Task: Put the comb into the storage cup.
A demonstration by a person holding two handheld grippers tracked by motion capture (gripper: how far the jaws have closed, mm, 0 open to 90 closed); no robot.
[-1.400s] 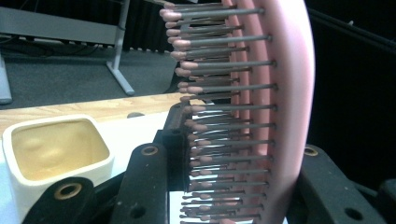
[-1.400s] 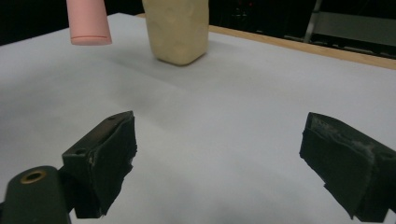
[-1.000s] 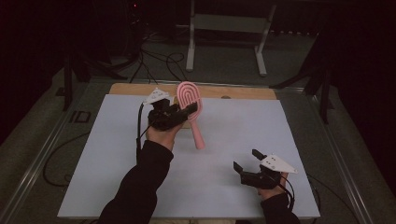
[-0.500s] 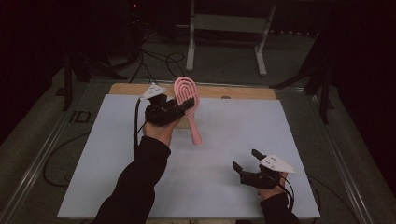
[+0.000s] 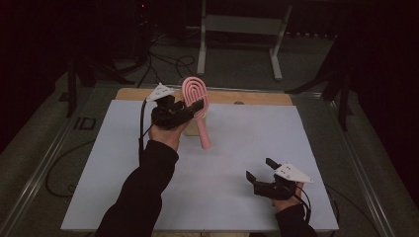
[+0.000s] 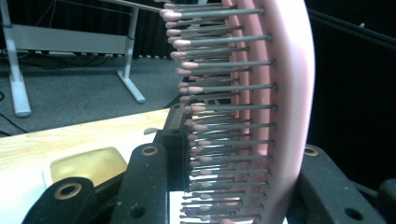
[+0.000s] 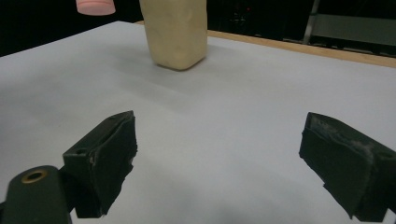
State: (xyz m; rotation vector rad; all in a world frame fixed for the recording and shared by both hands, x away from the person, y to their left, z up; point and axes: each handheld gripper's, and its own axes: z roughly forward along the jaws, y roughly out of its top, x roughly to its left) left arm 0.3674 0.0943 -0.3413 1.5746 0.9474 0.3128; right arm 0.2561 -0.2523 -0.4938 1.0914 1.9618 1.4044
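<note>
Leftward and toward the far edge, the left gripper (image 5: 193,106) has carried the pink hairbrush (image 5: 195,105), clamped across its bristled head above the table (image 5: 316,148). Picking up looks done; the destination is unclear, perhaps the cream block (image 7: 176,31) below. The right gripper (image 5: 261,169) rests wide apart, holding nothing.

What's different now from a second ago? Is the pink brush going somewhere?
The left gripper, shut on the pink hairbrush, has carried it a little farther from the person and toward their left, still held up off the white table. The right gripper stays open, low over the near edge. The beige block hasn't moved.
</note>
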